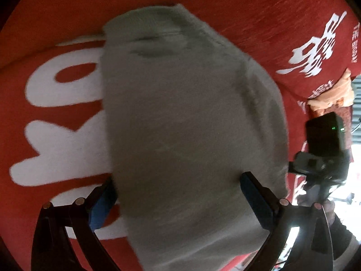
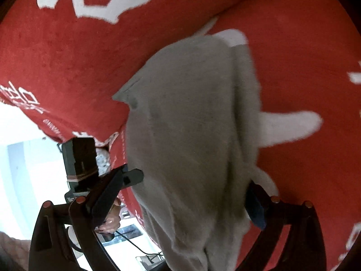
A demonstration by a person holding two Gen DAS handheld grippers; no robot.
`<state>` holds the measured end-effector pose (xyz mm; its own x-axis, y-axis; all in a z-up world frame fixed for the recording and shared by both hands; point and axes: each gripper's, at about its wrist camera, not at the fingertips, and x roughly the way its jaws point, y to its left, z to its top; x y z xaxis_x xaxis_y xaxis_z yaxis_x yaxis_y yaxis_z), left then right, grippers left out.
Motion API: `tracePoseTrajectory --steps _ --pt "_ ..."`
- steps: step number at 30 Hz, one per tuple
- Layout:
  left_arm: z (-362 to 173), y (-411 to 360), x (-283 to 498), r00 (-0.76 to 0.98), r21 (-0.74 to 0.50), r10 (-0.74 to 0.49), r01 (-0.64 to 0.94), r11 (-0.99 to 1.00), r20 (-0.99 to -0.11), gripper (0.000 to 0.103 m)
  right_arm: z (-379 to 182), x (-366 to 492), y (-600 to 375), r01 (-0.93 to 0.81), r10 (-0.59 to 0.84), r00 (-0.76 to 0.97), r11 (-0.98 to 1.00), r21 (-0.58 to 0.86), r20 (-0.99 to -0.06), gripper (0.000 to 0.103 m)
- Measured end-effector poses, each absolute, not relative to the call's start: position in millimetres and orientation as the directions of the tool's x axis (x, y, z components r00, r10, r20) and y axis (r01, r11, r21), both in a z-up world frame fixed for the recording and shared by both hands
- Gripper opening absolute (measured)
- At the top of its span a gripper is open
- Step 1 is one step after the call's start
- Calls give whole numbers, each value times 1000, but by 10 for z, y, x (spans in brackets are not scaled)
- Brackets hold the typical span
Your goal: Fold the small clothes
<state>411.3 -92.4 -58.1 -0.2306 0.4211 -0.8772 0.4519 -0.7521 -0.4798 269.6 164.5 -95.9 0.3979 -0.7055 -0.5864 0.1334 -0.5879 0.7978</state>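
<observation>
A grey small garment (image 1: pixel 180 101) lies spread on a red cloth with white lettering (image 1: pixel 248 11). My left gripper (image 1: pixel 178 178) is open wide. Its blue-padded fingers (image 1: pixel 101 203) stand at either side of the garment's near end, and the grey fabric fills the gap between them. In the right wrist view the same garment (image 2: pixel 191 124) runs lengthwise with a ridge along its right side. My right gripper (image 2: pixel 191 179) is also open wide, straddling the garment's near end. Whether the fabric rests on the fingers or under them is unclear.
The red cloth (image 2: pixel 67 56) covers the whole surface and folds up at the back. The other gripper's black camera block (image 1: pixel 322 135) sits at the cloth's right edge beside a peach cloth (image 1: pixel 331 94). A hand (image 2: pixel 111 216) holds the left tool over a bright floor (image 2: pixel 22 158).
</observation>
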Motion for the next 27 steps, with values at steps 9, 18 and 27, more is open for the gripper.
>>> tracePoseTrajectory --steps 9,18,27 --pt "-592 -857 4093 -253 -419 335 495 -761 -907 71 -1054 2779 1665 11 -678 401 -668 744 -615 39" --pt "-113 -864 4341 -314 -457 346 426 -781 -884 44 -547 3090 1534 -16 -774 395 -545 838 -496 36" --pt "252 -934 5093 -316 -425 307 438 -792 -898 44 -290 3844 1310 -13 -783 452 -485 875 -427 36"
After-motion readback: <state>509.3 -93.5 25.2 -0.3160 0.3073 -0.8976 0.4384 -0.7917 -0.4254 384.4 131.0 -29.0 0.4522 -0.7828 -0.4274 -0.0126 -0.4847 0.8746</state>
